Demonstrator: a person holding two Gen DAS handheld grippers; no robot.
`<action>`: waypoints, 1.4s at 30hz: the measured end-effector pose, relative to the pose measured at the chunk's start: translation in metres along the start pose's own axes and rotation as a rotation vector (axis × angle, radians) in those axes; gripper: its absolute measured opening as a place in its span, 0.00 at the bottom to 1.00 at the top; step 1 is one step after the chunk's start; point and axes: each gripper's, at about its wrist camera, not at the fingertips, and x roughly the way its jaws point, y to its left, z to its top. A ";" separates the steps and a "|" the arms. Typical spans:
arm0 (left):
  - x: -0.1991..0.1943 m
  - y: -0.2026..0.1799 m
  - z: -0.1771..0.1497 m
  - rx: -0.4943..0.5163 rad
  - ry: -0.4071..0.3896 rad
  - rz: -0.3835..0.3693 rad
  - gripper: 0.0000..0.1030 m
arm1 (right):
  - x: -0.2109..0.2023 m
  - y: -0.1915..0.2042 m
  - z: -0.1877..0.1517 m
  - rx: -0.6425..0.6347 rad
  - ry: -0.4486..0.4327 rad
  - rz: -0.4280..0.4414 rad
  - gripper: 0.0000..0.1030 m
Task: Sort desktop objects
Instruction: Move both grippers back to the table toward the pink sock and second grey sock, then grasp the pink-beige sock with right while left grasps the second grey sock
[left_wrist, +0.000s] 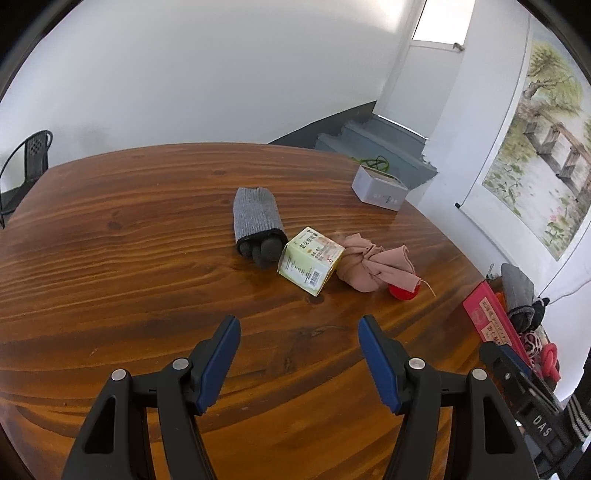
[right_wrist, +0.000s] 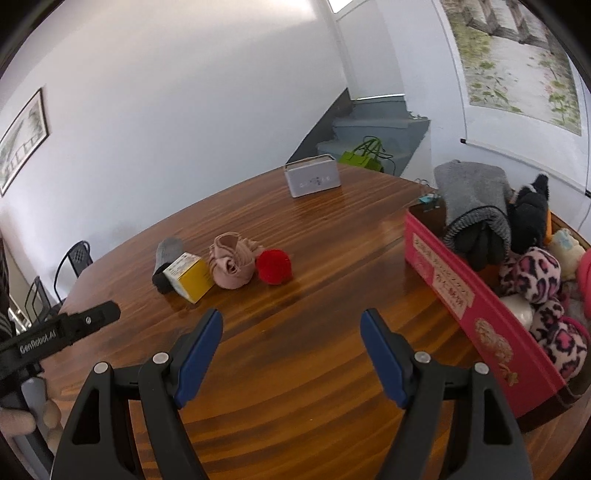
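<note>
tabletop (left_wrist: 129, 240) showing glossy varnished wood grain. grey glove (left_wrist: 255, 218) looking ribbed knit, pink cloth bundle (left_wrist: 373, 266) soft matt fabric. yellow carton (left_wrist: 310, 264) smooth printed card. red ball (right_wrist: 274, 266) fuzzy. pink box (right_wrist: 476, 314) glossy card. gripper pads (left_wrist: 218, 362) showing matt blue, arms black plastic.

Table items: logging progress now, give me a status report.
Left gripper and right gripper open, empty. Grey glove, yellow box, pink cloth, red pompom unsorted. Pink box part-filled. Path clear.
</note>
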 end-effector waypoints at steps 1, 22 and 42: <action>-0.002 0.002 0.001 -0.006 -0.005 -0.002 0.66 | 0.000 0.001 -0.001 -0.005 -0.002 0.006 0.78; 0.018 0.042 0.005 -0.116 0.015 0.080 0.66 | 0.138 0.071 0.088 -0.137 0.119 0.059 0.78; 0.022 0.044 0.004 -0.133 0.027 0.076 0.66 | 0.173 0.086 0.048 -0.436 0.307 0.035 0.62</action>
